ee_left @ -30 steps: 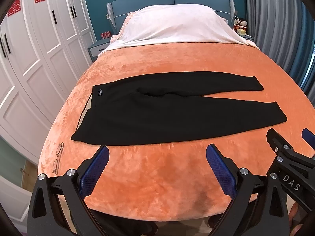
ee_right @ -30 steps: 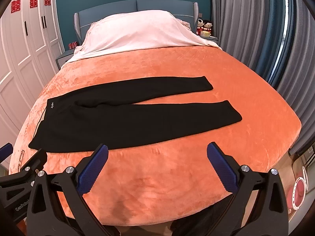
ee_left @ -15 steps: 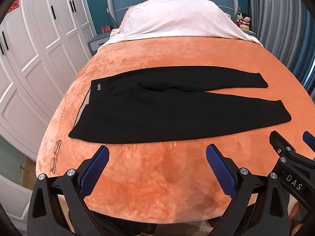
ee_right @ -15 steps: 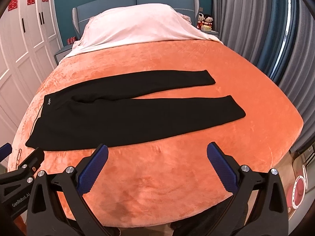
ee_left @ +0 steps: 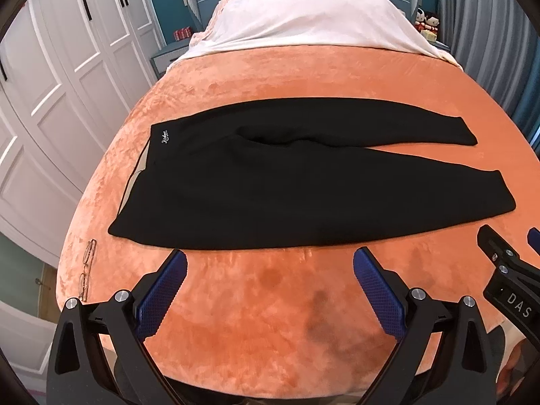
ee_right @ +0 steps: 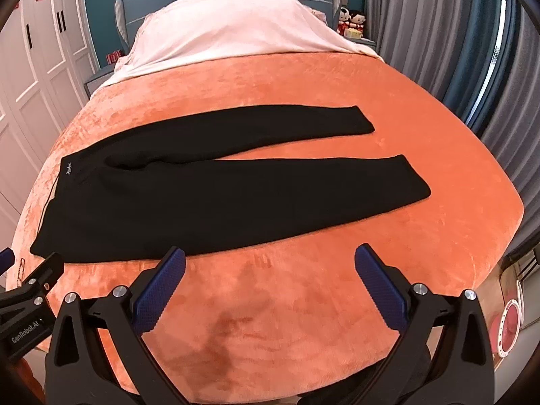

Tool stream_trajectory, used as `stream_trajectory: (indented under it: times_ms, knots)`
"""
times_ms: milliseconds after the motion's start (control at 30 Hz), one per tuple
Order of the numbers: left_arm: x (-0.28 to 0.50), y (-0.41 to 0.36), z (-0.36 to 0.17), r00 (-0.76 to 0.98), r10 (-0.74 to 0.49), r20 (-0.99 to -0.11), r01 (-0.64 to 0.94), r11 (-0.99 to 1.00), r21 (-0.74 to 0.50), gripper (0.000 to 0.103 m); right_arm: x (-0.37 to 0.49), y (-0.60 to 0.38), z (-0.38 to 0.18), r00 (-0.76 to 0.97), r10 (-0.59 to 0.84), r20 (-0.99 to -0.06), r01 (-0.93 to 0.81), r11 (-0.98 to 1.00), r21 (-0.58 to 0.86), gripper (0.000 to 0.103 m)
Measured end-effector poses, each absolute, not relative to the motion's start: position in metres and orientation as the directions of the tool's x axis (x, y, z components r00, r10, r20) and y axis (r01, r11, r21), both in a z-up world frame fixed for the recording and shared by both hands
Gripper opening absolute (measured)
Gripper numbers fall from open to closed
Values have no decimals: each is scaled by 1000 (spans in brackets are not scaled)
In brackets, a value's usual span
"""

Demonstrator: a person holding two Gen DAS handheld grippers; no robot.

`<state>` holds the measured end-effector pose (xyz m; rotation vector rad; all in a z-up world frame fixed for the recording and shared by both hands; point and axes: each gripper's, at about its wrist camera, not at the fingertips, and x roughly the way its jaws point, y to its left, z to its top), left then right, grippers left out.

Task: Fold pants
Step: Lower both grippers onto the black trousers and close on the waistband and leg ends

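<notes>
Here, black pants [ee_left: 303, 182] are lying flat across an orange plush bed [ee_left: 270, 303], waistband toward nine o'clock, both legs stretching toward three o'clock and slightly parted. The left gripper [ee_left: 270, 280] and right gripper [ee_right: 270, 280] are hovering just short of the near edge, fingers spread wide, gripping nothing. The cloth is looking soft, limp and light, likely to sag and drag on the plush; the waistband corner and the near leg's hem seem the sensible holds. A small white logo [ee_left: 165, 136] near the waist is too tiny to read. "DAS" and "GenRobot.AI" are showing on the tools. Eyeglasses [ee_left: 86, 270] are resting at eight o'clock.
</notes>
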<state>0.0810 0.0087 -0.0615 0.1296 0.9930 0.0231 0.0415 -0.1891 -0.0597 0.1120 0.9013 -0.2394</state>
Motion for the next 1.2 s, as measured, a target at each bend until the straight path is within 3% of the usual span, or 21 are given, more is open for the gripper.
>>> stream_trajectory:
  times_ms: [100, 200, 333, 467, 667, 900, 1100, 1167, 1200]
  knots:
    - [94, 14, -68, 545, 82, -834, 28, 993, 116, 97, 52, -195, -68, 592, -137, -794, 239, 971, 10, 98]
    - [126, 43, -74, 518, 11, -855, -4, 1000, 11, 97, 71, -217, -75, 602, -89, -794, 229, 971, 64, 98]
    - [203, 126, -88, 482, -6, -876, -179, 978, -105, 97, 111, -273, -81, 627, -57, -777, 241, 962, 124, 98]
    - [285, 211, -103, 428, 155, -891, -388, 921, -26, 97, 171, -342, -86, 662, -53, -748, 245, 958, 149, 98]
    - [395, 297, -135, 325, 266, -908, -548, 835, 48, 97, 284, -437, -111, 623, -119, -773, 319, 941, 112, 98]
    - [481, 351, -194, 233, 226, -946, -580, 813, 52, 97, 384, -506, -155, 543, -167, -823, 444, 889, 112, 98]
    - [509, 348, -227, 213, 190, -958, -582, 813, 32, 98, 438, -511, -202, 427, -184, -885, 456, 889, 35, 98]
    - [514, 349, -227, 225, 174, -959, -578, 816, 13, 90, 447, -508, -210, 409, -218, -886, 451, 893, -12, 98]
    - [516, 347, -225, 236, 164, -958, -561, 828, 4, 79, 451, -505, -212, 414, -219, -884, 436, 900, -19, 85]
